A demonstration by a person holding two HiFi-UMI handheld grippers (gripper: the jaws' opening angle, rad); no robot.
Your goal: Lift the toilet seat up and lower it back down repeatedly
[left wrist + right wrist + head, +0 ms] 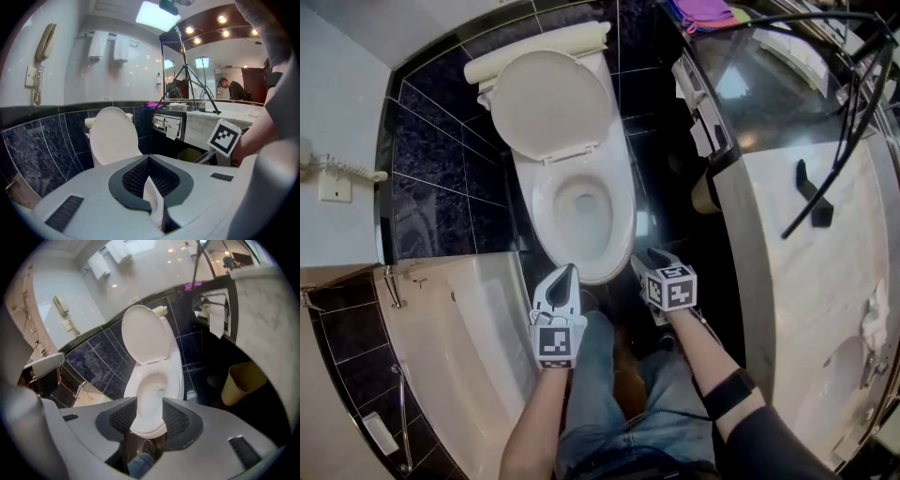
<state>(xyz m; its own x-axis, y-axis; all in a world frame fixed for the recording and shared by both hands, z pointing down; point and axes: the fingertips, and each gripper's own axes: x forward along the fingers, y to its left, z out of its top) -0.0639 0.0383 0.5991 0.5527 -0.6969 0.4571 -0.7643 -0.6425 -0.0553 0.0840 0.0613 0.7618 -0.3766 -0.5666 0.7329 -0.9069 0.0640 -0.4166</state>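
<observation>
Here the toilet [617, 225] stands against the dark tiled wall [441, 141], its toilet seat [551, 103] raised upright against the tank [539, 49], leaving the bowl rim bare. Both forearms [534, 412] reach forward and down, one on either side of the person's knee [600, 361]. The left gripper [566, 275] points at the bowl's front edge, its jaws clenched together on nothing. The right gripper [652, 257], just beside the bowl's front right, has its jaws released, wide apart and empty.

left tongs [568, 272], right tongs [649, 257] white | cubes [672, 288] checker-marked | jeans [609, 403] blue | wristband [728, 394] black
</observation>
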